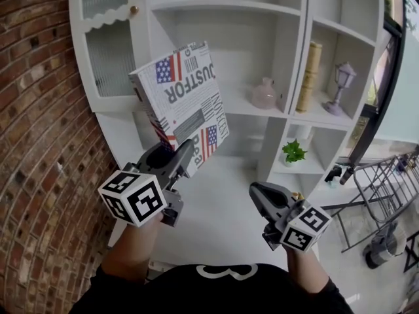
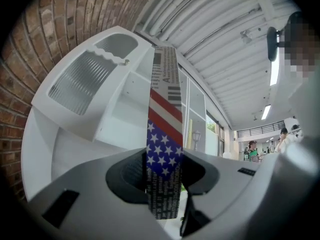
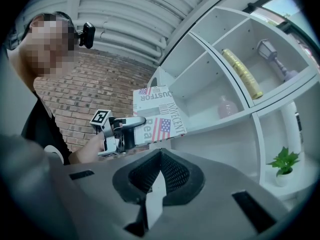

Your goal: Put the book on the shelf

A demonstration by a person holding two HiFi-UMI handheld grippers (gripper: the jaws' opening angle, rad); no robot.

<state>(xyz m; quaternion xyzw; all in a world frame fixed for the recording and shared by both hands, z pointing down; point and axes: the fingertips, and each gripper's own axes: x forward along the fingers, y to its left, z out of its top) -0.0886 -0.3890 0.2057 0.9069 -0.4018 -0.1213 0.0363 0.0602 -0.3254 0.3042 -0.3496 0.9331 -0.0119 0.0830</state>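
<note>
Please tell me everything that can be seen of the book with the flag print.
The book is thick and closed, its white paper-like cover printed like a newspaper in black letters, with red, white and blue flag patches. It hangs tilted in the air before the white shelf unit. Only the left gripper touches it, its jaws clamped on the lower edge.

The person wears a black short-sleeved top [image 1: 216, 296] with a white curved mark [image 1: 226, 271] at the chest. The left tongs [image 1: 182, 157] and right tongs [image 1: 257, 191] are grey with black ribbed pads [image 3: 175, 171]. Each carries a cube [image 1: 132, 198] of black-and-white square markers.
</note>
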